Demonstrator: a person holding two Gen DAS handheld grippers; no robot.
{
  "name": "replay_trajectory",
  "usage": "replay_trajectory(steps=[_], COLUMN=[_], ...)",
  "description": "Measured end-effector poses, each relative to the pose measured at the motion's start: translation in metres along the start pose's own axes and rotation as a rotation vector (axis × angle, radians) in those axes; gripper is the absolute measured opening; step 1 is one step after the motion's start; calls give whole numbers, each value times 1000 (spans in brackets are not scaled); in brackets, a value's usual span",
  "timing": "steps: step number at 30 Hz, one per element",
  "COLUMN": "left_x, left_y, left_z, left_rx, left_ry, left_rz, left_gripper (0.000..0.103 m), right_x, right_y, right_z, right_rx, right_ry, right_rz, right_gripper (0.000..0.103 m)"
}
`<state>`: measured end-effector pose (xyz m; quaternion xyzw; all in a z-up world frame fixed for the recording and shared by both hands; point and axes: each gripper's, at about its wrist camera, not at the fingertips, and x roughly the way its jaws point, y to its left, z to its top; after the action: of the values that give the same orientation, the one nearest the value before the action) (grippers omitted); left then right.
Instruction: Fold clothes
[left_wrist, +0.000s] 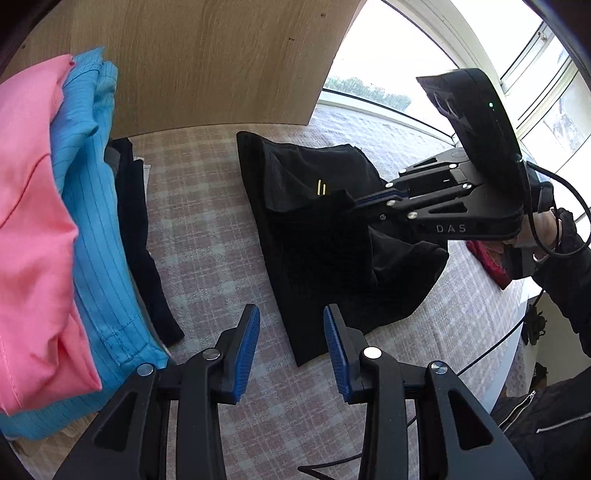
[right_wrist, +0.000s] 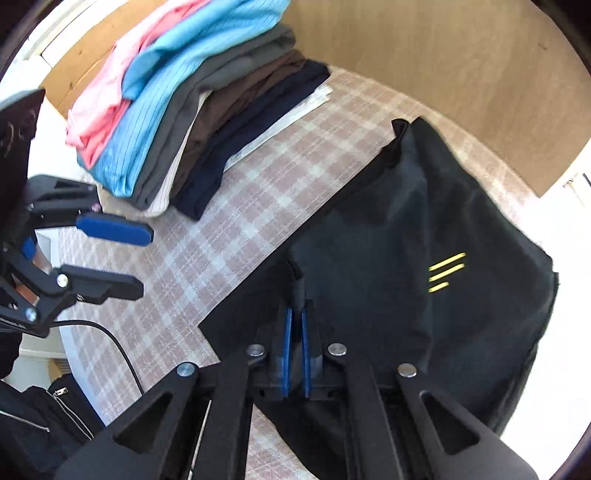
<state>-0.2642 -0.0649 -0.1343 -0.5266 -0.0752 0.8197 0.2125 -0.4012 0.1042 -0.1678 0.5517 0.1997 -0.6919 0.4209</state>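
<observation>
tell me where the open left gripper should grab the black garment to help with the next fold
Probably the free near corner of the black garment, the point nearest the left gripper. That edge lies flat on the checked cloth, so come in low from the near side and slide one finger under. The right gripper already pinches a fold, so take the opposite end.

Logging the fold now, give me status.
Right claw shut on black garment. Left claw open, empty. Folded stack beside, clear.

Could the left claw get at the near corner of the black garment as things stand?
Probably yes: the left claw is open and empty, and the black garment has its near corner just ahead on bare checked cloth, nothing between.
</observation>
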Motion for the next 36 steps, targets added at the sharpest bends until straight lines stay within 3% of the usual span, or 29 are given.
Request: replay_trajectory(steps=[4, 10, 13, 15, 16, 18, 20, 22, 25, 28, 30, 32, 34, 36], left_x=[22, 61, 74, 83, 88, 90, 84, 77, 79, 99, 96, 82, 75, 76], left_y=[-12, -14, -11, -8, -7, -3, -6, -10, -19, -20, -16, -11, -2, 8], left_z=[30, 73, 88, 98, 103, 104, 100, 90, 70, 58, 59, 68, 83, 97], left_rx=[43, 37, 38, 39, 38, 31, 39, 50, 101, 96, 70, 31, -28, -78], left_ry=[-7, 0, 1, 2, 4, 8, -1, -8, 17, 99, 87, 32, -16, -45], left_rz=[-21, -77, -74, -72, -69, -50, -67, -98, -115, -30, -26, -19, -10, 40], left_gripper=[34, 34, 34, 34, 34, 34, 34, 34, 43, 42, 41, 43, 49, 57], right_x=[-35, -50, -27, -27, -32, -47, -63, -71, -49, -2, 15, 4, -23, -46], right_y=[-47, -119, -150, -160, -161, -158, -146, -124, -95, -81, -85, -88, -96, -113], right_z=[10, 25, 32, 27, 24, 15, 5, -9, -38, -63, -77, -79, -78, -77], right_rx=[77, 145, 174, 207, 218, 238, 245, 217, 227, 211, 249, 279, 313, 367], right_ry=[-49, -101, -16, -8, -23, -68, -124, -161, -117, -20, -1, -21, -113, -194], right_rz=[-96, -221, -300, -349, -348, -343, -366, -259, -86, -120, -124, -92, -77, -127], right_gripper=[5, 5, 12, 17, 19, 37, 37, 37, 37, 37, 37, 37, 37, 50])
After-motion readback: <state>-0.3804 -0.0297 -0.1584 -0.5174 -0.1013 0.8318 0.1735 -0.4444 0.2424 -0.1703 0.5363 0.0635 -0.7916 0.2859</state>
